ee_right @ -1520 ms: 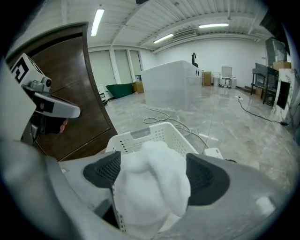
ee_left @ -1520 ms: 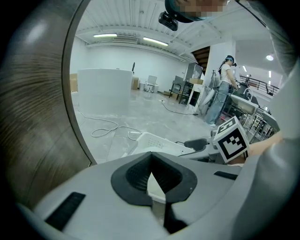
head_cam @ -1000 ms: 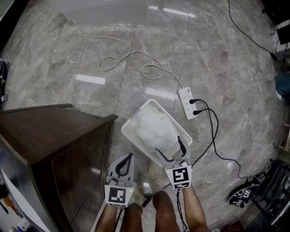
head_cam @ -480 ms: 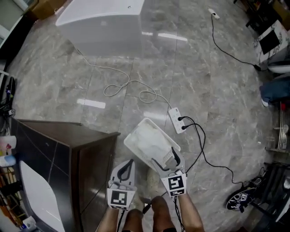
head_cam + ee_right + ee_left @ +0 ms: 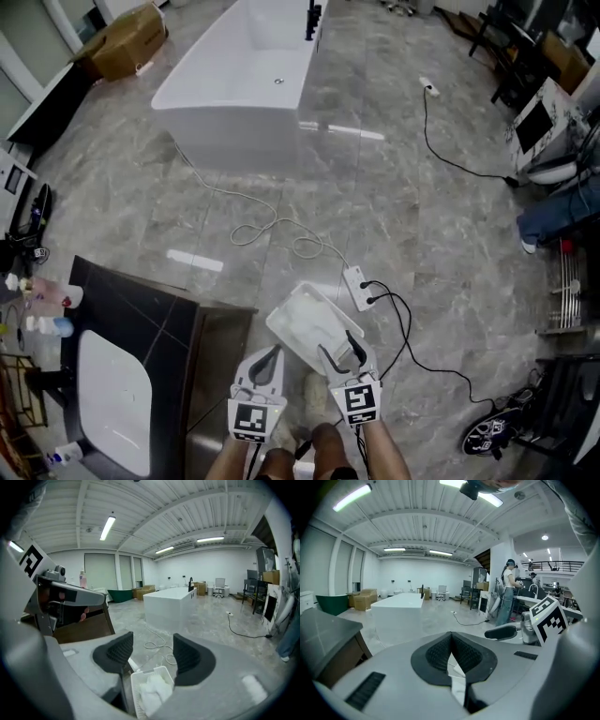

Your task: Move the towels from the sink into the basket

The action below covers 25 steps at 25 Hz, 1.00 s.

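Above basket (image 5: 286,306), left gripper (image 5: 269,352) jaws together, right gripper (image 5: 337,345) alongside, gapped, just closing, empty

A big open hall staged as a bathroom: bathtub (image 5: 246,84) well ahead of the left claw (image 5: 270,352), sink cabinet (image 5: 141,305) beside it, strip lights (image 5: 351,496), loose floor cables (image 5: 154,646).

The floor (image 5: 422,234) is polished grey stone, veined like marble, glossy enough to mirror the ceiling lights. The basket (image 5: 278,325) is white plastic with slotted walls, and the towels (image 5: 314,328) in it are soft white cloth. The cabinet (image 5: 220,366) looks like dark wood with a slight sheen. Its sink (image 5: 112,403) and the bathtub (image 5: 234,84) are smooth, glossy white. The box (image 5: 127,37) is matt brown cardboard.
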### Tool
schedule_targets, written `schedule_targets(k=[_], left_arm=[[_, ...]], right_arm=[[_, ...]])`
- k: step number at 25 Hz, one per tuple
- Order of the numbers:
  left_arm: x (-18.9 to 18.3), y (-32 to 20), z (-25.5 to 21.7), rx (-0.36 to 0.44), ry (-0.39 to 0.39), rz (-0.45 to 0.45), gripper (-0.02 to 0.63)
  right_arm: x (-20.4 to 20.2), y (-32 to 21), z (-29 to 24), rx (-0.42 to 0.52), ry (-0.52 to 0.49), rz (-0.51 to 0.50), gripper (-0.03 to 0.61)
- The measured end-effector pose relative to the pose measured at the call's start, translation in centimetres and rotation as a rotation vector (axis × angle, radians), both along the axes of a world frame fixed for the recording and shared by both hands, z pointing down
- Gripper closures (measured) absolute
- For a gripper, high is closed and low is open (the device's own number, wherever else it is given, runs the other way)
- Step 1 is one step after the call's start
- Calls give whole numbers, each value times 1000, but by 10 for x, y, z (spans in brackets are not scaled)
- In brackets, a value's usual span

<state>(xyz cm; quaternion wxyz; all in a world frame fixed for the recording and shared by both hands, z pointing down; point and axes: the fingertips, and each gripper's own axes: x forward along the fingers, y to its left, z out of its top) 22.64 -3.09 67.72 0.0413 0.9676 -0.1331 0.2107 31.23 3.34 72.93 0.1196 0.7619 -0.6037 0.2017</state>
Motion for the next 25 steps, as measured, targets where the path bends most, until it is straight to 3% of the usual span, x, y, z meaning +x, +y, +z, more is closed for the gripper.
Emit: schedule_targets(k=[7, 10, 19, 25], left_arm=[[-28, 14, -82, 14, 39, -24, 604], [-49, 17, -112, 57, 45, -11, 604], [-89, 33, -221, 114, 137, -27, 604], [-138, 42, -274, 153, 162, -39, 604]], right_arm=[[-20, 11, -98, 67, 23, 32, 379], [-33, 15, -138, 89, 42, 37, 394], [-69, 48, -255, 158, 122, 85, 456], [-111, 59, -316, 213, 147, 106, 509]])
